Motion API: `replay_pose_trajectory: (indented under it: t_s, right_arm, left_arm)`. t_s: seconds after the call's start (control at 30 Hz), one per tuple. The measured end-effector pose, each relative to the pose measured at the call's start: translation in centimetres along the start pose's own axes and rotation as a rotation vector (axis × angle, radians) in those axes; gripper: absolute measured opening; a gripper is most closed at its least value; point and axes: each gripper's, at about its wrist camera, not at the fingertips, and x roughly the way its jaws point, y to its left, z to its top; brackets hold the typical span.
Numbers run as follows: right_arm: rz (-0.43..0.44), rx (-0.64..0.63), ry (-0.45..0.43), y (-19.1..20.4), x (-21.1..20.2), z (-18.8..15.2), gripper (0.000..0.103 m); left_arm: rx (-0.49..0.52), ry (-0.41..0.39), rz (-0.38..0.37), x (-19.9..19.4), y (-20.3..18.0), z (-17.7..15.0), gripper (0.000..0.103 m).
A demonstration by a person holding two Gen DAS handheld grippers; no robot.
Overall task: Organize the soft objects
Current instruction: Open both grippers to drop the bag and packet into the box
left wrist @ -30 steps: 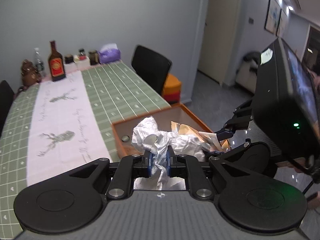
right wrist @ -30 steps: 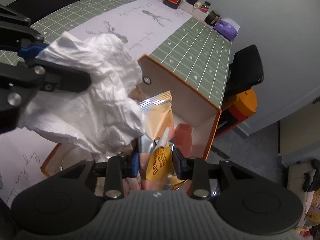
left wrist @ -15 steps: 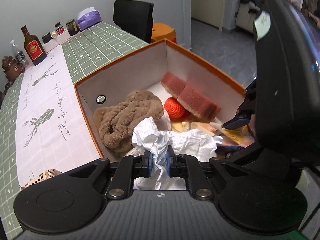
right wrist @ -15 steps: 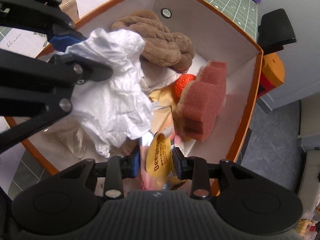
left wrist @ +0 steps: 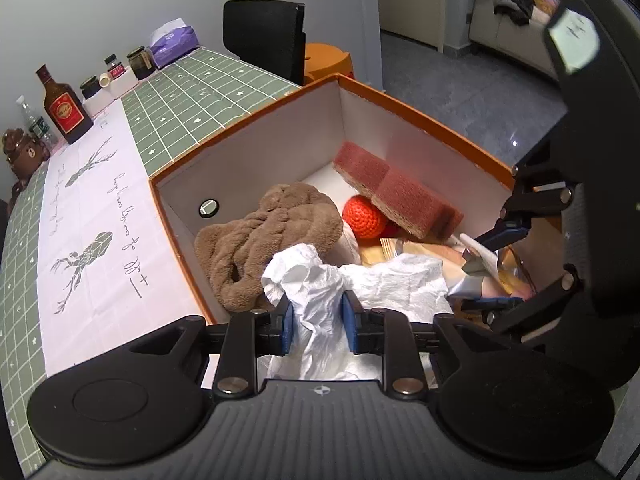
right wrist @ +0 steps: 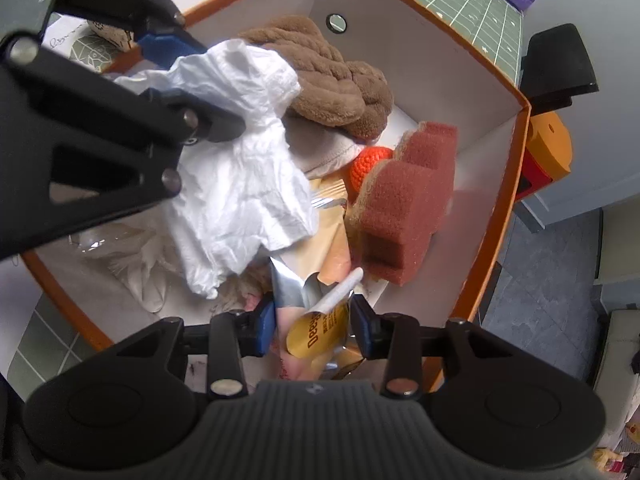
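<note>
Both grippers hang inside the orange box. The left gripper has just been opening – the crumpled white tissue sits loosely between its pads. The right gripper has also just been opening, with the yellow snack packet between its jaws. At 12 o'clock from it lie the brown towel, orange ball and red sponge.

Left gripper and right gripper angled downward, jaws just opening
</note>
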Motion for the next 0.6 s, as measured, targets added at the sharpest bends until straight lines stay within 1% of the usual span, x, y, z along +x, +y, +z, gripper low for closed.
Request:
replay_pose_trajectory:
  t_s: [0.03,0.07,0.1,0.17,0.27,0.37,0.47,0.6]
  right_arm:
    - [-0.008,0.0,-0.004,0.0,-0.4,0.1,0.047]
    - [-0.019,0.001,-0.008,0.0,-1.0,0.1,0.05]
    - [-0.027,0.001,-0.011,0.0,-1.5,0.1,0.051]
    - [-0.042,0.001,-0.024,0.1,-2.5,0.3,0.053]
    - [-0.077,-0.001,-0.048,0.4,-4.4,0.5,0.057]
    - [-0.102,0.012,-0.096,0.9,-6.8,0.9,0.062]
    - [-0.143,0.031,-0.17,2.0,-9.3,1.5,0.065]
    - [-0.166,0.077,-0.3,4.1,-12.9,1.8,0.066]
  left_arm:
    - [-0.008,-0.009,-0.011,-0.3,0.3,0.0,0.035]
    - [-0.014,-0.019,-0.02,-0.6,0.5,0.0,0.039]
    - [-0.019,-0.03,-0.026,-1.0,0.7,0.0,0.043]
    - [-0.024,-0.059,-0.043,-2.0,1.0,-0.1,0.049]
    - [-0.039,-0.106,-0.05,-3.9,1.5,-0.2,0.051]
    - [-0.057,-0.16,-0.052,-6.1,2.3,-0.5,0.051]
    - [-0.078,-0.237,-0.016,-9.0,3.3,-1.3,0.051]
    - [-0.107,-0.364,0.061,-13.3,4.5,-3.2,0.051]
